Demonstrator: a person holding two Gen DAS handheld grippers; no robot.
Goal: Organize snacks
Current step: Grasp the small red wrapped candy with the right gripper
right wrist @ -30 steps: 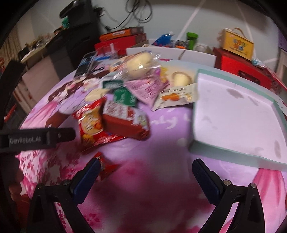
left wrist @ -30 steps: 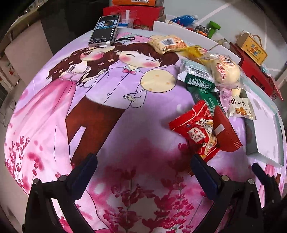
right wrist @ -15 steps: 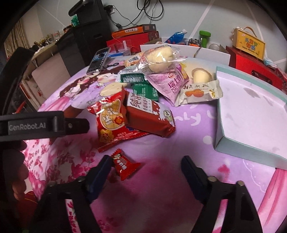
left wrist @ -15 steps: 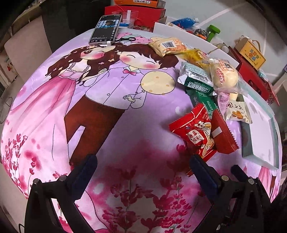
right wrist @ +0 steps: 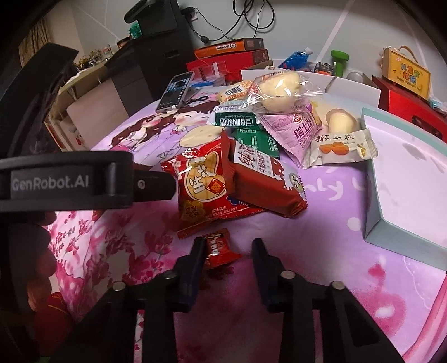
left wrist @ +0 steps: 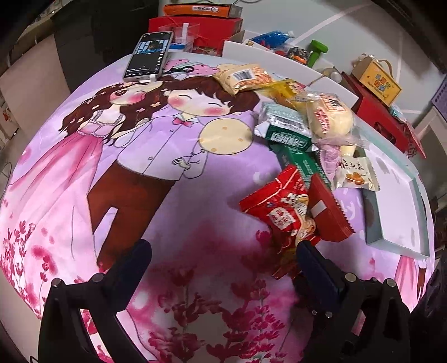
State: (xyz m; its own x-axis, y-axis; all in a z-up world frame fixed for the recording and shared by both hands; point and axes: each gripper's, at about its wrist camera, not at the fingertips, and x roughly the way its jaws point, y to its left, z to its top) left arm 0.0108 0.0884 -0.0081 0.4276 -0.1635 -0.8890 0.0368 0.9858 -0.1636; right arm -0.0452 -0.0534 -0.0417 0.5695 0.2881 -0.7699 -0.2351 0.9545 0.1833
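Lying between the fingers of my right tongs [right wrist: 226, 248] is a small red candy [right wrist: 219, 250]; the left finger [right wrist: 197, 259] touches its wrapper while the right finger stands clear of it, so the jaws are part-way apart and not clamped; the candy rests on the pink-flowered cloth [right wrist: 321, 251] at the near edge of the table. Just beyond it sits the snack heap: a red peanut bag [right wrist: 201, 181] overlapped by a dark red bar pack [right wrist: 265, 184], then green wafer packs [right wrist: 237, 121], a lilac cake pouch [right wrist: 296, 131], a white pouch with orange fruit [right wrist: 339, 148] and a clear-wrapped bun [right wrist: 279, 85] on top. To the right of the heap, along the table's right edge, lies the pale green tray [right wrist: 391, 231], its white inside bare where I can see it. My left tongs [left wrist: 223, 251] hover over the cloth near the front edge with jaws wide apart and nothing between them; the right finger [left wrist: 315, 265] is just beside the tail of the peanut bag [left wrist: 282, 215]. A phone [left wrist: 149, 55] lies at the far edge of the table; red boxes [left wrist: 195, 25] stand behind it off the table.
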